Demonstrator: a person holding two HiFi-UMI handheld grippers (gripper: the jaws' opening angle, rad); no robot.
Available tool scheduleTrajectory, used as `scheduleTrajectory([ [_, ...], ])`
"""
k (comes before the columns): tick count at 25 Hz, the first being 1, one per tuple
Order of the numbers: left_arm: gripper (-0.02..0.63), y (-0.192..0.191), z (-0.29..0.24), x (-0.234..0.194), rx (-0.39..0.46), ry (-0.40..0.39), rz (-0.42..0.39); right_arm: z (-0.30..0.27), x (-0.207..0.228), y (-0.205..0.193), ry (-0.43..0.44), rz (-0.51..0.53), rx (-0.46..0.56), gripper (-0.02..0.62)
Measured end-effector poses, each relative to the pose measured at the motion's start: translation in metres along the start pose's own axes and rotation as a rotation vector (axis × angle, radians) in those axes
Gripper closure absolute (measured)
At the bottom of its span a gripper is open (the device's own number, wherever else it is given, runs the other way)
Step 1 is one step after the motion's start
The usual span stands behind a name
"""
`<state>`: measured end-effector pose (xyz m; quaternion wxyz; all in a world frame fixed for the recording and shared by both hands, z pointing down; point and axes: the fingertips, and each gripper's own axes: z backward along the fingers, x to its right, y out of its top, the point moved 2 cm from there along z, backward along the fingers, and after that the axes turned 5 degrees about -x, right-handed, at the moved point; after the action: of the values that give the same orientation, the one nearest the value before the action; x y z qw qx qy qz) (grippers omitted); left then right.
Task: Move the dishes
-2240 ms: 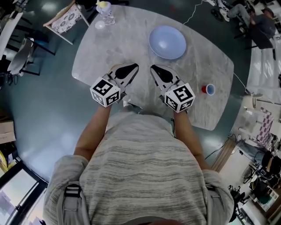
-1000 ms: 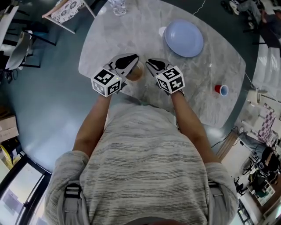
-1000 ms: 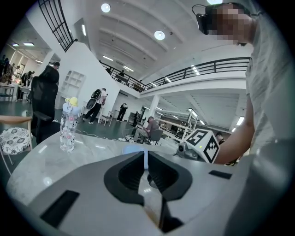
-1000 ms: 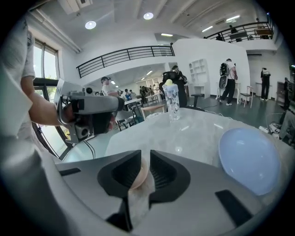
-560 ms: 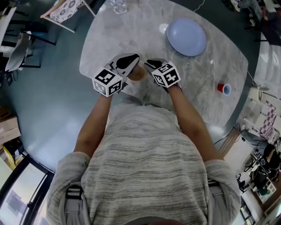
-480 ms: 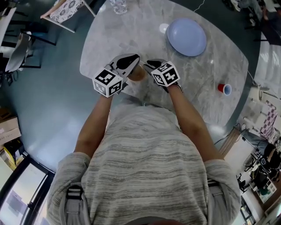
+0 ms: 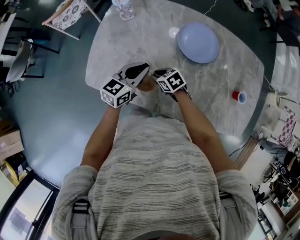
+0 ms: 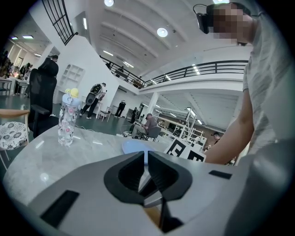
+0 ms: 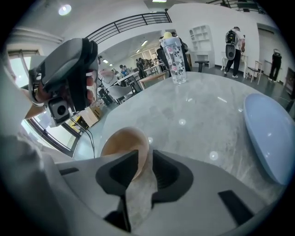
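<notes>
A small tan bowl [image 7: 146, 84] sits on the marble table [image 7: 211, 79] between my two grippers. My right gripper [image 7: 157, 73] tips down over it. In the right gripper view the bowl's [image 9: 123, 144] near rim stands between the jaws of this gripper [image 9: 146, 156]. The jaws have just been opening, and a gap of table shows beside the rim. My left gripper [image 7: 142, 70] lies just left of the bowl, jaws together and empty [image 8: 146, 155]. A pale blue plate [image 7: 198, 42] rests farther back on the right.
A clear patterned bottle [image 7: 123, 9] stands at the table's far edge, also seen from the grippers [image 8: 67, 118] [image 9: 174, 54]. A red cup [image 7: 238, 96] lies near the right edge. A chair [image 7: 70, 18] stands beyond the table. People stand and sit in the hall behind.
My right gripper has dropped and tipped down onto the bowl's right side, and its marker cube has shifted left. The left gripper has stayed in place.
</notes>
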<state>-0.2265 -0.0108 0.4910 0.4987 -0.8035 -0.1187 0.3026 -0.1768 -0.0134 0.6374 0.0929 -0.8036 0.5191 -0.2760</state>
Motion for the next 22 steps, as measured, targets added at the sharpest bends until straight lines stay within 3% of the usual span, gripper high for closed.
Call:
scheduleTrajectory([
  [10,0.584,0.003,-0.004,-0.001,-0.012,-0.011,-0.002,-0.003,0.002,0.001,0.022,-0.06,-0.029,0.565],
  [22,0.583,0.008,-0.024,0.01,-0.034,-0.064,-0.02,0.017,0.024,0.006,0.013,-0.118,-0.006,0.568],
])
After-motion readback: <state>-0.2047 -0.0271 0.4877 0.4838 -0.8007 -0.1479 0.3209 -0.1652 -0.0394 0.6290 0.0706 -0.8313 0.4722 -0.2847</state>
